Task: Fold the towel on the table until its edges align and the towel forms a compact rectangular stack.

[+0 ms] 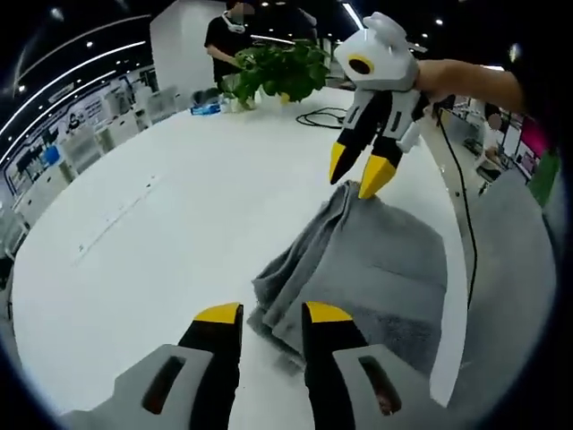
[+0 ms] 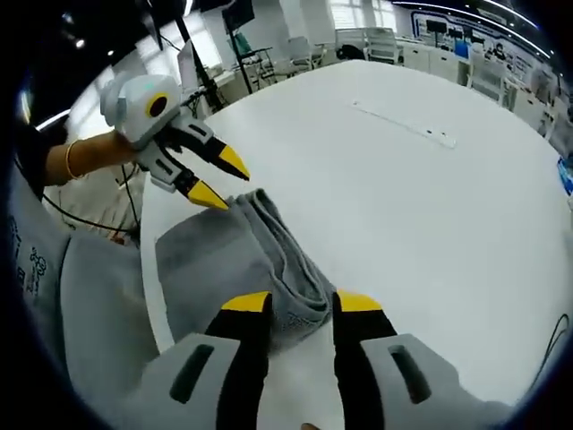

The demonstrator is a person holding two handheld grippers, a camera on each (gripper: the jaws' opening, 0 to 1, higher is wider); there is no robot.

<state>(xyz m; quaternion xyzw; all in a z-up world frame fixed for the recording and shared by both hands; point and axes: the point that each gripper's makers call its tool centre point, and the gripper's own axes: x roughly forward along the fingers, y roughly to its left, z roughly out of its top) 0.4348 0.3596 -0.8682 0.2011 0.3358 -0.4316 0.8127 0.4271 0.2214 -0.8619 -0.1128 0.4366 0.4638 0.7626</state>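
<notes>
**Q:** Where is the towel, and what shape is it in?

**A:** The grey towel lies on my white desk, close to the desk's near edge. It is folded over itself into a rough rectangle. One long side is a thick, rumpled roll of layers; the rest lies fairly flat. In the right gripper view the same towel runs away from my jaws, with the bunched fold on its right side.

**Q:** What are your grippers doing?

**A:** My left gripper sits at the near corner of the towel, its yellow-tipped jaws a little apart, one on either side of the bunched edge. I think they are not yet closed on the cloth, though the view is too low to be certain. My right gripper is at the opposite end, jaws likewise parted, straddling the folded end of the towel. Seen from the left gripper view, that right gripper points down with one yellow tip touching, or just above, the far corner.

**Q:** What else is around?

**A:** Farther back on the desk are a leafy green plant and a black cable. A person in dark clothes stands behind the plant.
</notes>
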